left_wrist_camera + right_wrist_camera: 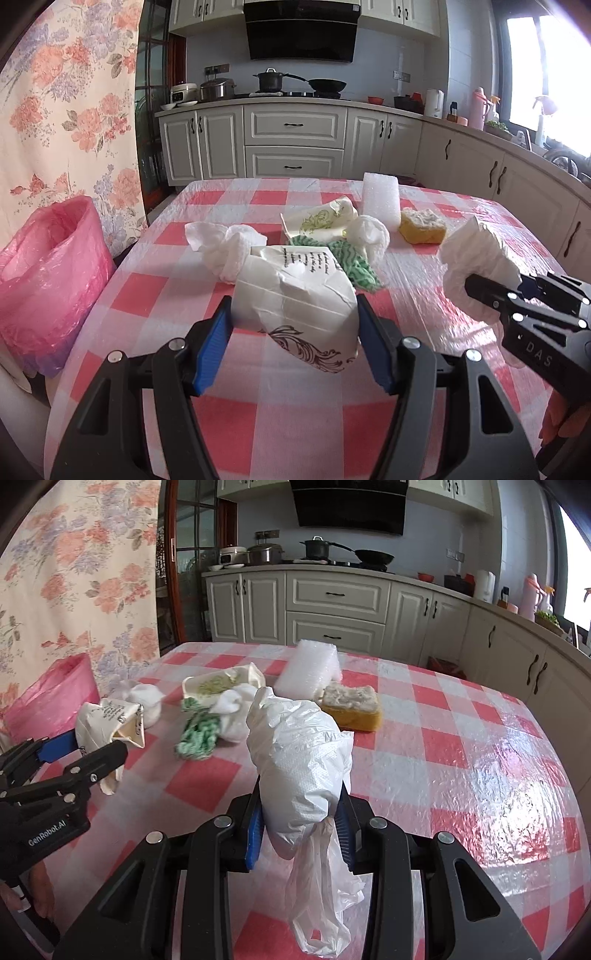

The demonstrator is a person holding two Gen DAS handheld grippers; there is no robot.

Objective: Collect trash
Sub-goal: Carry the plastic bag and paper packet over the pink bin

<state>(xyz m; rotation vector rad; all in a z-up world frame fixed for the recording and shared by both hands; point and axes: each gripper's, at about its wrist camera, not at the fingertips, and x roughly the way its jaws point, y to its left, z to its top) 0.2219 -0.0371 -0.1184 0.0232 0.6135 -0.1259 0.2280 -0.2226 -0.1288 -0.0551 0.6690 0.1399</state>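
Left hand-held gripper (293,332): clamping one crumpled paper carton (295,295), lifting it above the surface (147,295).
Right hand-held gripper (301,827): squeezing one white plastic bag (299,760), its tail dangling.
Still lying out: two tissue wads (225,247), one green cloth (354,266), one printed carton (321,219), one sponge (423,225), one foam block (380,197).
Bin: one, pink-lined (48,273), sitting left of the surface.

Left claw (294,334) clamps a crumpled white paper carton (295,299) over the checkered counter (155,295). At right, right claw (491,295) grips a white plastic bag (476,254). Far: tissues (221,247), green cloth (347,258), yellow sponge (423,225). Pink bin bag (48,280) left.
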